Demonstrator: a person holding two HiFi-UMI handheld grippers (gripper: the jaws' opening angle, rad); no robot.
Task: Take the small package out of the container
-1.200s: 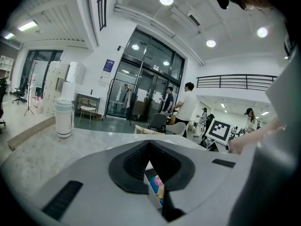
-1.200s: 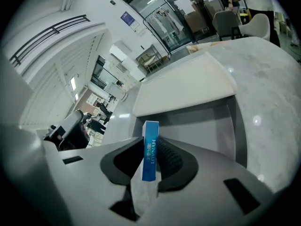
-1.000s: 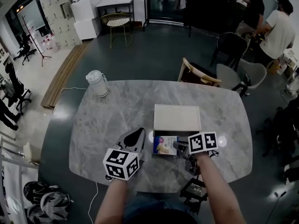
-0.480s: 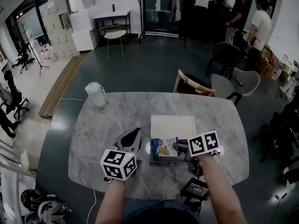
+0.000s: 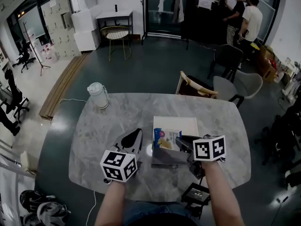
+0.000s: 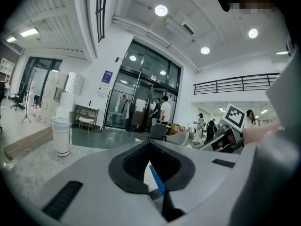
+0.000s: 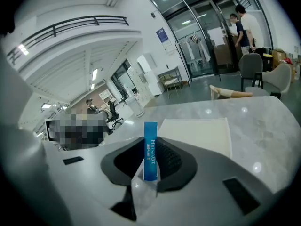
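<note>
Head view: the right claw (image 5: 181, 144) grips the blue and white package (image 5: 165, 138), held up by the near edge of the white box (image 5: 183, 124) on the desk (image 5: 117, 117). The left claw (image 5: 137, 134) sits just left of the box, apart from it.

Left gripper view: its jaws look clenched. A white and blue sliver shows in the slit, maybe only something behind.

Right gripper view: the package stands upright, pinched between the jaws, the box beyond it.

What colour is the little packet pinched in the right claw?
The packet edge is blue; right gripper view shows it best.
</note>
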